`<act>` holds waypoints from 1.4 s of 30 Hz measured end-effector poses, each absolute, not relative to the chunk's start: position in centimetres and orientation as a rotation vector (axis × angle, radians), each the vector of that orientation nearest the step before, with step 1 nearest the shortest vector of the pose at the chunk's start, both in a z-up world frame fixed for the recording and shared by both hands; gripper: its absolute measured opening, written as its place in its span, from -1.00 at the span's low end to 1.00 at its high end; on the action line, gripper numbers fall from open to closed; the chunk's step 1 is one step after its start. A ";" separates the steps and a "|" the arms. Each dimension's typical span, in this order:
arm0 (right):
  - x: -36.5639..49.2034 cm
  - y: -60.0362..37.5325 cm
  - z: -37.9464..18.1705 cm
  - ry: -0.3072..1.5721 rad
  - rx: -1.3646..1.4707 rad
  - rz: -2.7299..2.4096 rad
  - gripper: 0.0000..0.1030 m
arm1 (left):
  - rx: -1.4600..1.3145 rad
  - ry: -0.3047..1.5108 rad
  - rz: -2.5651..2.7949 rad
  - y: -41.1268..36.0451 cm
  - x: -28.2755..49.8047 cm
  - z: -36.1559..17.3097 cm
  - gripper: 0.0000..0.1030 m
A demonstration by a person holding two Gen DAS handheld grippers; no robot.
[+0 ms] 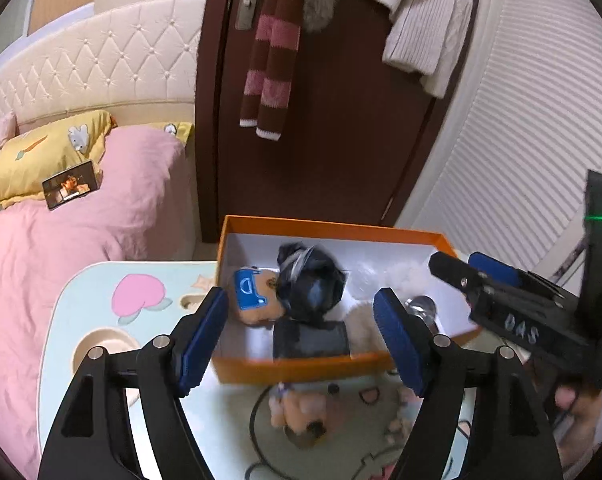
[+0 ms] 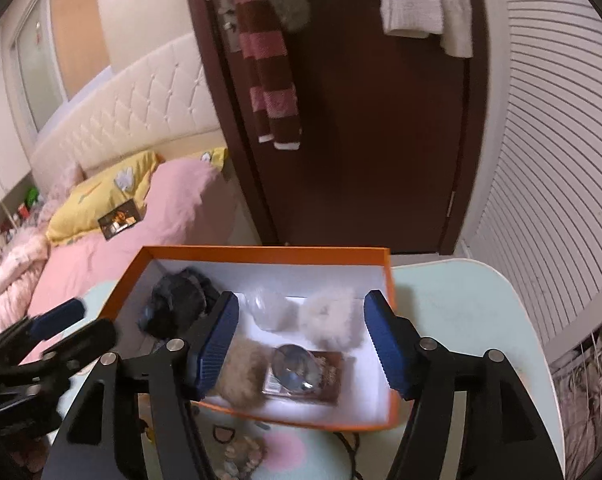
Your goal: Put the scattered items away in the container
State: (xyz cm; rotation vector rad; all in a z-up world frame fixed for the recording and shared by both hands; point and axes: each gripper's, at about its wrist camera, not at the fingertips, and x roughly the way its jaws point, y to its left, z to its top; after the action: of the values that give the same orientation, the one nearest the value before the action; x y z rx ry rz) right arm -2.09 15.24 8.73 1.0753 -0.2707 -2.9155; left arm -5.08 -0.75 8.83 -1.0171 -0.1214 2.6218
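An orange box [image 1: 301, 368] with a white inside stands on a pale cartoon-print table [image 1: 81, 292]. In it lie a plush toy with a blue cap [image 1: 255, 298], a dark fuzzy bundle [image 1: 311, 282], a dark flat case [image 1: 311, 338], white fluff [image 2: 333, 316], tan fluff [image 2: 241, 376], a clear bag [image 2: 271, 308] and a round metal piece on a brown packet [image 2: 301, 372]. A small plush dog [image 1: 301, 412] lies on the table in front of the box. My left gripper [image 1: 301, 340] is open and empty over the box's near wall. My right gripper [image 2: 301, 344] is open and empty above the box.
A bed with a pink cover [image 1: 81, 232], a yellow pillow and a phone [image 1: 71, 190] lies left. A brown door [image 1: 321, 120] with a striped scarf stands behind. White slatted doors [image 1: 541, 120] are at the right. A black cord [image 1: 257, 432] lies on the table.
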 end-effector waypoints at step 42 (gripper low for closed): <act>6.5 10.2 0.7 -0.042 1.480 -2.759 1.00 | -1.389 -0.035 2.787 -2.3 2.8 0.9 0.73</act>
State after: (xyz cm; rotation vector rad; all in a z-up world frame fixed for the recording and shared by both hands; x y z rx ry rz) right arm 6.48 10.24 0.73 1.4799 -0.0416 -2.7588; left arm 2.78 -2.33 0.93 -1.3888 -0.0349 2.7871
